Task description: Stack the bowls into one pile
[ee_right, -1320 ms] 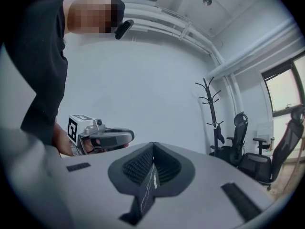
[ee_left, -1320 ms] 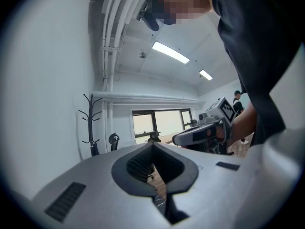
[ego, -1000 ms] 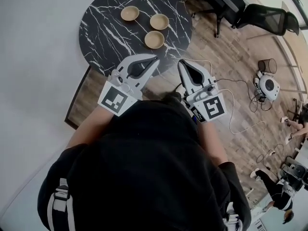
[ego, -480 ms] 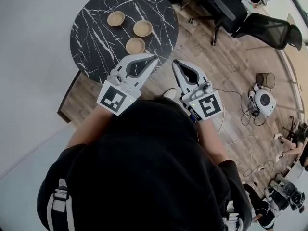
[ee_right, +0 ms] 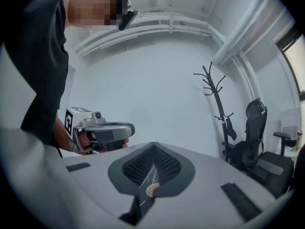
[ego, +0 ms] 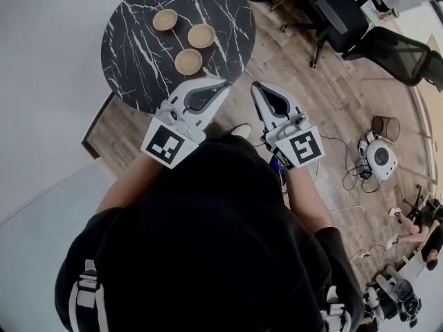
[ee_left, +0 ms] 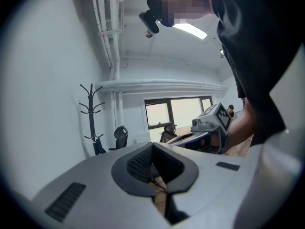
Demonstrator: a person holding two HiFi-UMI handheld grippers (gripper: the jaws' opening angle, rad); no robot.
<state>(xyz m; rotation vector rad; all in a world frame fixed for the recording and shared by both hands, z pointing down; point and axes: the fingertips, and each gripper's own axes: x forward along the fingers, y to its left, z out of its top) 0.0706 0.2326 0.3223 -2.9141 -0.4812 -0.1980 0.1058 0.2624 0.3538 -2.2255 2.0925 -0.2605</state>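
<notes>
Three tan bowls stand apart on a round black marble table (ego: 135,61): one at the far left (ego: 165,19), one to its right (ego: 201,35), one nearest me (ego: 188,61). Both grippers are held level in front of the person's body, short of the table's near edge. The left gripper (ego: 223,84) (ee_left: 153,145) is shut with nothing in it. The right gripper (ego: 255,86) (ee_right: 153,145) is also shut and empty. Through the slit below its jaws a sliver of the marble top and a bowl (ee_right: 151,190) show.
Black office chairs (ego: 332,12) (ego: 401,47) stand on the wooden floor right of the table. Cables, a white round device (ego: 383,159) and a dark bin (ego: 385,126) lie at the right. A white wall fills the left. A coat stand (ee_right: 217,99) is by the wall.
The person has shifted across the room, so the table and bowls sit farther left in the head view. Both grippers moved along, still shut and side by side.
</notes>
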